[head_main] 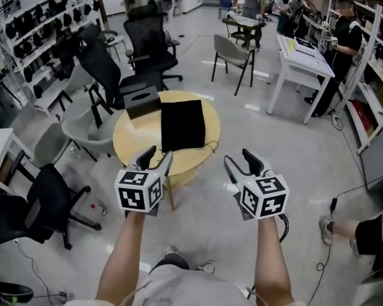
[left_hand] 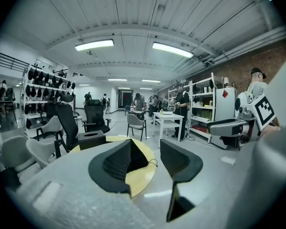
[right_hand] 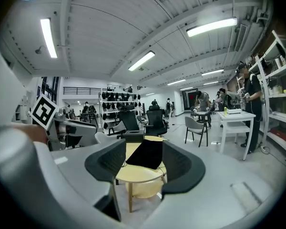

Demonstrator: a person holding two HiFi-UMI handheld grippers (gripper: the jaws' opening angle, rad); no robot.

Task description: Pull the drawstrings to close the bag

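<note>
A flat black drawstring bag (head_main: 182, 124) lies on a round yellow table (head_main: 131, 146), with a thin cord (head_main: 212, 146) trailing off its near right corner. My left gripper (head_main: 157, 157) hovers in the air short of the table's near left edge, jaws apart and empty. My right gripper (head_main: 238, 159) hangs beyond the near right edge, also wide and empty. In the left gripper view the bag (left_hand: 136, 155) shows past the left gripper (left_hand: 148, 162). In the right gripper view the bag (right_hand: 148, 154) sits framed between the jaws of the right gripper (right_hand: 144, 165), well ahead of them.
A black tissue box (head_main: 142, 101) stands on the table's far left. Office chairs (head_main: 150, 43) ring the table's far and left sides, one (head_main: 48, 196) close at my left. White desks (head_main: 300, 62), shelving and people stand at the back right.
</note>
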